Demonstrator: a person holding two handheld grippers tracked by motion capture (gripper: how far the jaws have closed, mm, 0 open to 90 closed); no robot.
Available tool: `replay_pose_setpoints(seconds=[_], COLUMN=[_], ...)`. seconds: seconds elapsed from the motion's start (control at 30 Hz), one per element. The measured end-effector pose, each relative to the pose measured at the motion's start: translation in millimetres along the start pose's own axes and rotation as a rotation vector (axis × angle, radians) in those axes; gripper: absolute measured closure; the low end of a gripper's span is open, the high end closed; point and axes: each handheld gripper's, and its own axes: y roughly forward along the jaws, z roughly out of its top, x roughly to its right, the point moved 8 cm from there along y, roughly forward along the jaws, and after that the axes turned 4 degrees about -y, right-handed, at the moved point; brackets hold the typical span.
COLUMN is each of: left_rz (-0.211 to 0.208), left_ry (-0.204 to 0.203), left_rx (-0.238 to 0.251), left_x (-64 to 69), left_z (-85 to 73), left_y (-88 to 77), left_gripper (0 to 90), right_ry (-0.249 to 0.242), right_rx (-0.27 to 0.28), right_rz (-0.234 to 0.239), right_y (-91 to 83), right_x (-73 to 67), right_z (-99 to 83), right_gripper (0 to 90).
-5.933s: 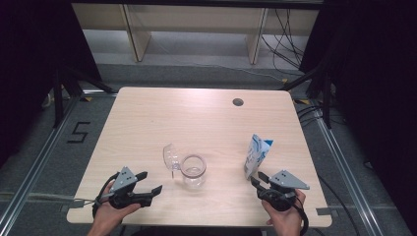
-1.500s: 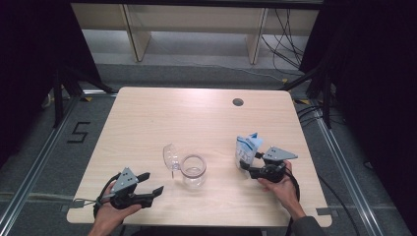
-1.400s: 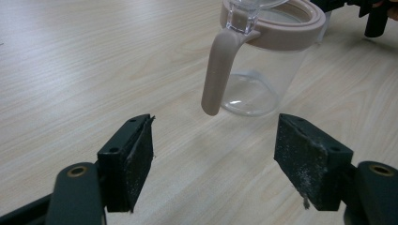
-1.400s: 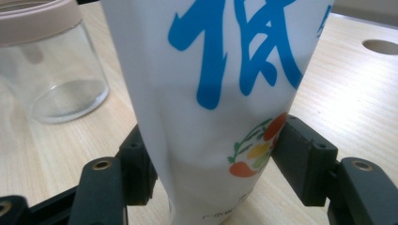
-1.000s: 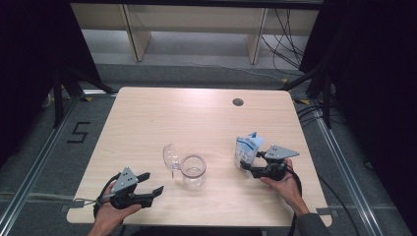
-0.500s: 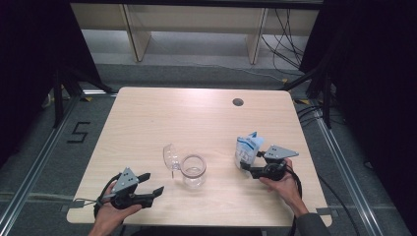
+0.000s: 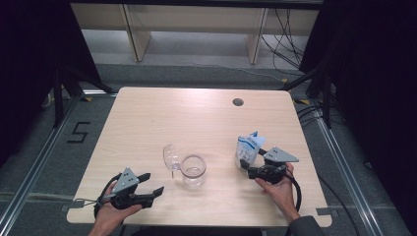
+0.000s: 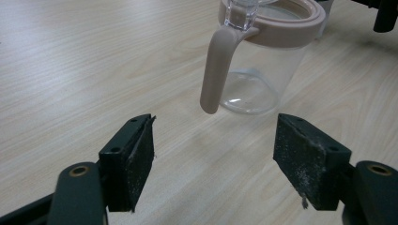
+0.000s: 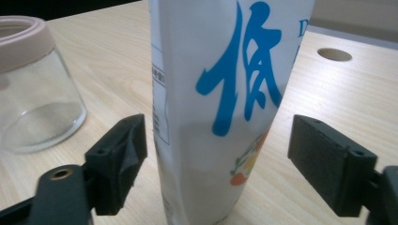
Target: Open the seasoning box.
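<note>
A white and blue pouch (image 7: 245, 149) (image 9: 225, 103) stands upright at the table's right. My right gripper (image 7: 249, 169) (image 9: 220, 164) is open, its jaws standing on either side of the pouch's lower part without touching it. A clear glass jar (image 7: 193, 170) (image 8: 263, 65) with a beige rim and handle sits near the table's middle front, its transparent lid (image 7: 171, 156) flipped open to the left. My left gripper (image 7: 152, 184) (image 8: 213, 164) is open at the front left, jaws empty, pointing at the jar's handle (image 8: 213, 70) from a short way off.
The light wooden table (image 7: 187, 118) has a round cable hole (image 7: 238, 102) at the back right. Metal floor rails run along both sides, and shelving legs stand behind the table.
The right gripper moved forward from the table's front edge to the pouch, which now sits slightly left and tilted. Over the last second nothing moves. The left gripper stays put.
</note>
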Motion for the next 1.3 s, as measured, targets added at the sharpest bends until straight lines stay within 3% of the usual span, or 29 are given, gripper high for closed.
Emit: replay_pose_setpoints(seconds=[0.1, 0.13, 0.17, 0.23, 0.27, 0.37, 0.4, 0.43, 0.53, 0.57, 0.6, 0.77, 0.83, 0.93, 1.1, 1.3], left_rz=[0.0, 0.0, 0.001, 0.0, 0.0, 0.0, 0.001, -0.005, -0.009, -0.007, -0.008, -0.01, 0.001, -0.008, 0.002, 0.007], left_ry=[0.001, -0.001, 0.001, -0.001, -0.016, -0.002, -0.005, -0.019, -0.025, -0.025, -0.025, -0.023, -0.022, -0.026, -0.018, -0.037], left_rx=[0.0, 0.001, 0.001, -0.001, 0.0, -0.002, -0.002, 0.006, 0.01, 0.007, 0.007, 0.01, 0.002, 0.01, -0.002, -0.028], left_x=[-0.1, -0.1, -0.2, 0.1, 1.1, 0.5, 0.6, 1.3, 2.0, 2.0, 2.0, 2.2, 1.7, 1.8, 0.6, 2.2], left_z=[0.2, 0.4, 0.2, 0.0, -0.3, -0.1, -0.1, -0.1, 0.0, -0.1, -0.1, -0.1, -0.3, -0.1, -1.4, -6.1], left_y=[-0.5, -0.4, 0.0, 0.1, 0.6, 0.1, 0.2, 1.2, 2.1, 1.8, 1.9, 1.7, 0.6, 1.5, 1.5, 4.8], left_gripper=[28.8, 28.8, 28.8, 28.8, 28.8, 28.8, 28.8, 28.9, 28.9, 28.9, 28.8, 28.8, 28.7, 28.5, 27.5, 25.1], right_ry=[0.006, 0.044, 0.05, 0.066, 0.054, 0.063, 0.063, 0.097, 0.08, 0.119, 0.087, 0.067, 0.082, 0.063, 0.088, 0.079], right_rx=[-0.008, -0.025, 0.023, 0.014, 0.006, 0.019, 0.019, 0.008, 0.002, -0.01, 0.005, -0.008, -0.025, -0.035, -0.024, -0.011], right_rz=[-0.037, -0.063, -0.092, -0.094, -0.123, -0.147, -0.147, -0.131, -0.138, -0.156, -0.158, -0.166, -0.168, -0.164, -0.164, -0.15], right_y=[0.1, -2.1, -2.0, -3.6, -2.5, -0.1, -0.1, 0.4, 4.7, 3.9, 5.6, 12.9, 15.9, 19.3, 19.5, 20.1], right_x=[-2.0, -4.1, -1.1, -2.0, -3.2, -0.8, -0.8, -2.7, -3.7, -7.2, -4.5, -10.1, -13.0, -12.4, -10.7, -10.1], right_z=[-1.3, -2.4, 1.7, 2.1, 1.4, 1.0, 1.0, 0.0, -1.4, -1.9, -0.6, -0.2, -1.7, -3.0, -3.0, -1.7], right_gripper=[17.2, 16.8, 17.2, 17.7, 18.6, 17.9, 17.9, 18.0, 17.9, 17.7, 17.7, 18.9, 19.9, 21.1, 22.7, 24.8])
